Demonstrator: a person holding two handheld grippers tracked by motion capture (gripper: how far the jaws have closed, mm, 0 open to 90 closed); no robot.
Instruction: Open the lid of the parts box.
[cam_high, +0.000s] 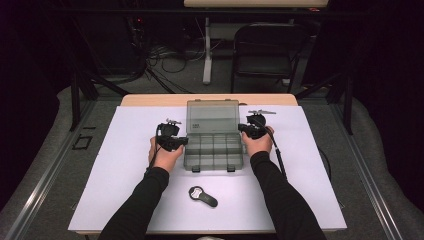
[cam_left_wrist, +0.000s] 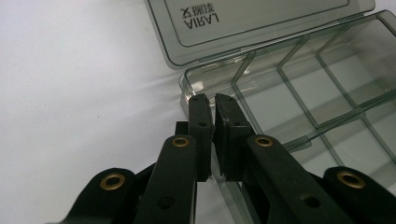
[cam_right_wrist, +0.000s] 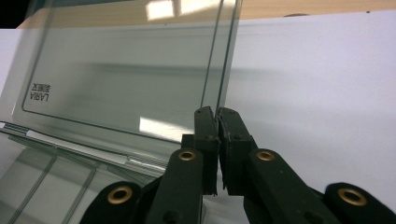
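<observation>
Pinching the clear box (cam_high: 213, 149) mid-surface (cam_high: 125, 175): left hand-held gripper (cam_left_wrist: 214, 103) clamps its side wall, right hand-held gripper (cam_right_wrist: 217, 114) clamps the raised lid (cam_right_wrist: 130, 79) edge. Light, stiff, slick, probably brittle plastic; thin walls seem the best hold.

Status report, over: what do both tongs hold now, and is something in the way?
Left tongs shut on the box side wall. Right tongs shut on the open lid edge. Compartments look empty. Black tool lies near, apart.
</observation>
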